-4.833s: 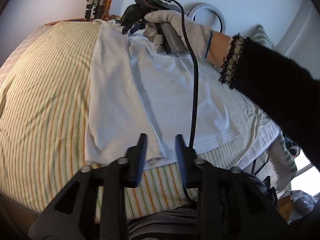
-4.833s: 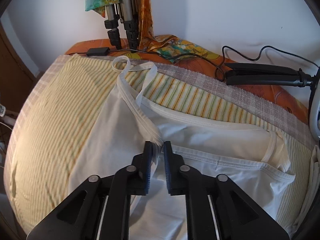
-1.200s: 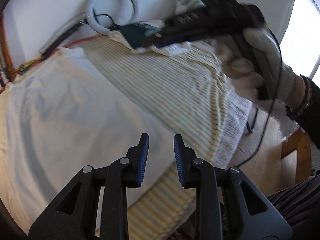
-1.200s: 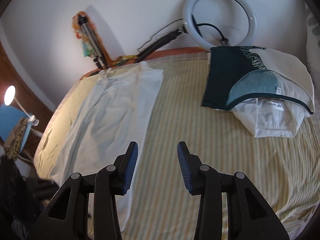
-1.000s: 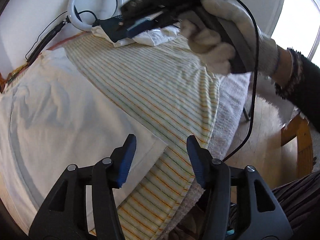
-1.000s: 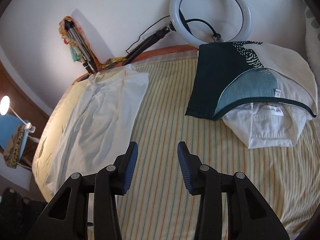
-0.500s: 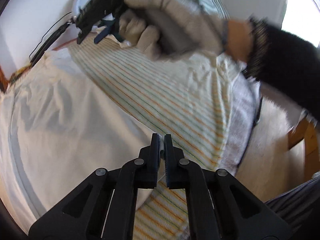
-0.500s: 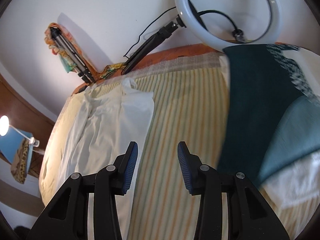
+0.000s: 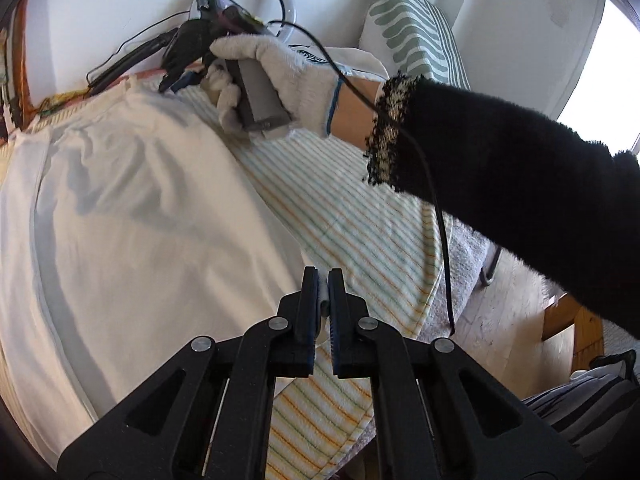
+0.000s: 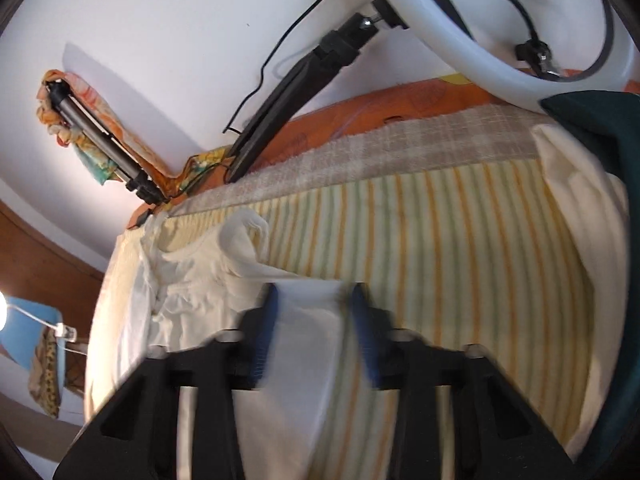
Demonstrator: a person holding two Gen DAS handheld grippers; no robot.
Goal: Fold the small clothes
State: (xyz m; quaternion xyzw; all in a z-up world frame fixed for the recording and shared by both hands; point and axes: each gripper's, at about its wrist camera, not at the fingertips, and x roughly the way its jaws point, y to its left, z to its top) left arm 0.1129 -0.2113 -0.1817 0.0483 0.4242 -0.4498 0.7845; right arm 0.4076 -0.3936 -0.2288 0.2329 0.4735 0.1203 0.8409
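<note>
Left tongs (image 9: pixel 323 280): closed, with a sliver of white hem pinched between the pads at the near corner of the garment.
White garment (image 9: pixel 140 220): lies lengthwise on the bed, already folded into a long narrow panel; near end at the bed's edge, far end with straps towards the wall.
Look: off-white, thin knit, bound edges, soft creases across the middle, one strap loop (image 10: pixel 244 220) standing up at the far end.
Handling (judged): light, limp and without stiffness; likely to sag and drag between any two held points; not fragile and not slippery on the sheet.
Where to take hold (judged): the two corners of one long edge, on the doubled hem and not on the loose straps, so that both layers lift together.
Striped sheet (image 9: pixel 360 232): bare to the right of the garment; yellow and green lines.
Right tongs (image 10: pixel 316 304): blurred; jaws apart around the far corner of the panel, just closing on it, pads not seen pressing.
Right hand (image 9: pixel 276 76): gloved, on the grip.
Folded pile (image 10: pixel 600 128): dark green over white, well apart from the garment.
Ring light (image 10: pixel 460 40): against the wall.
</note>
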